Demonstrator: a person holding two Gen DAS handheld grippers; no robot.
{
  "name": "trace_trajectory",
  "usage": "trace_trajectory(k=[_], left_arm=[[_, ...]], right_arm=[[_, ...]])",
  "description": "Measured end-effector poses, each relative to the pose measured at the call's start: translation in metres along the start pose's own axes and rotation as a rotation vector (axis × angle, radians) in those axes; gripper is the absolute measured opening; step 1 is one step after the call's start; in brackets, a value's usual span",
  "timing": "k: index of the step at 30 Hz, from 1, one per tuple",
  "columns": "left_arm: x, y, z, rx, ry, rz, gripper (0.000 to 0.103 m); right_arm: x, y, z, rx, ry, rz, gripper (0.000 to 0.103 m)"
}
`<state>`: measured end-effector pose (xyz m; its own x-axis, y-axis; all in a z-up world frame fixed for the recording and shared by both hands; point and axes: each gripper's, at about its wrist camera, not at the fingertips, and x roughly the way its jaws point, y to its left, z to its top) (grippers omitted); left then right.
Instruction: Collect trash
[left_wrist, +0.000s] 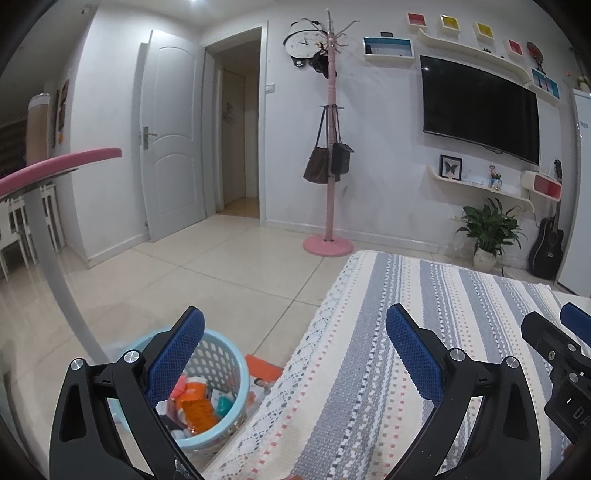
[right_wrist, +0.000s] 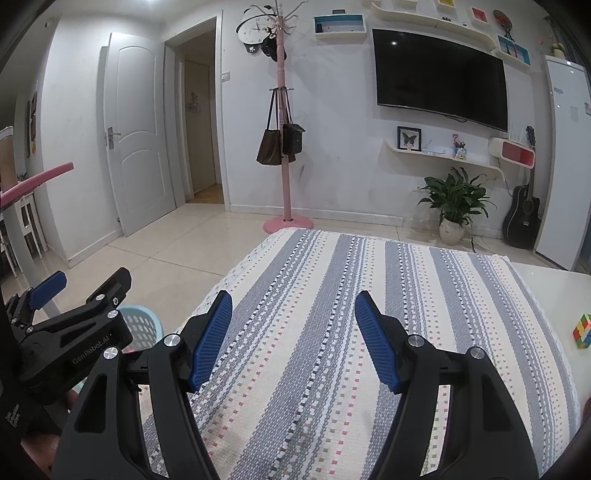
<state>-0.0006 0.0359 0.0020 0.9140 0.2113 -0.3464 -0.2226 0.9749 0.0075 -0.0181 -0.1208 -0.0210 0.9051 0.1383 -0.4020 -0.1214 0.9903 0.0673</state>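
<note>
A light blue perforated basket (left_wrist: 236, 373) stands on the floor by the table's left edge, holding several wrappers and an orange packet (left_wrist: 197, 406). My left gripper (left_wrist: 295, 332) is open and empty, straddling the table's left edge above the basket. My right gripper (right_wrist: 293, 317) is open and empty over the striped tablecloth (right_wrist: 332, 332). The basket's rim (right_wrist: 142, 317) also shows in the right wrist view, behind the left gripper (right_wrist: 81, 291).
A colourful puzzle cube (right_wrist: 583, 330) lies on bare table at the right. An orange-and-white booklet (left_wrist: 262, 373) lies on the floor beside the basket. A pink coat stand (left_wrist: 328, 243), a potted plant (left_wrist: 487, 236) and a white table leg (left_wrist: 62, 280) stand around.
</note>
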Motion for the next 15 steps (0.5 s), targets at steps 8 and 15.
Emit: trace_trajectory(k=[8,15], left_arm=[[0.003,-0.004,-0.002,0.013,0.016,0.014,0.096],[0.014,-0.010,-0.007,0.004,0.073,0.013,0.096]], right_arm=[[0.004,0.000,-0.004,-0.002,0.022,0.013,0.065],[0.006,-0.005,-0.003,0.007,0.031,0.013,0.065]])
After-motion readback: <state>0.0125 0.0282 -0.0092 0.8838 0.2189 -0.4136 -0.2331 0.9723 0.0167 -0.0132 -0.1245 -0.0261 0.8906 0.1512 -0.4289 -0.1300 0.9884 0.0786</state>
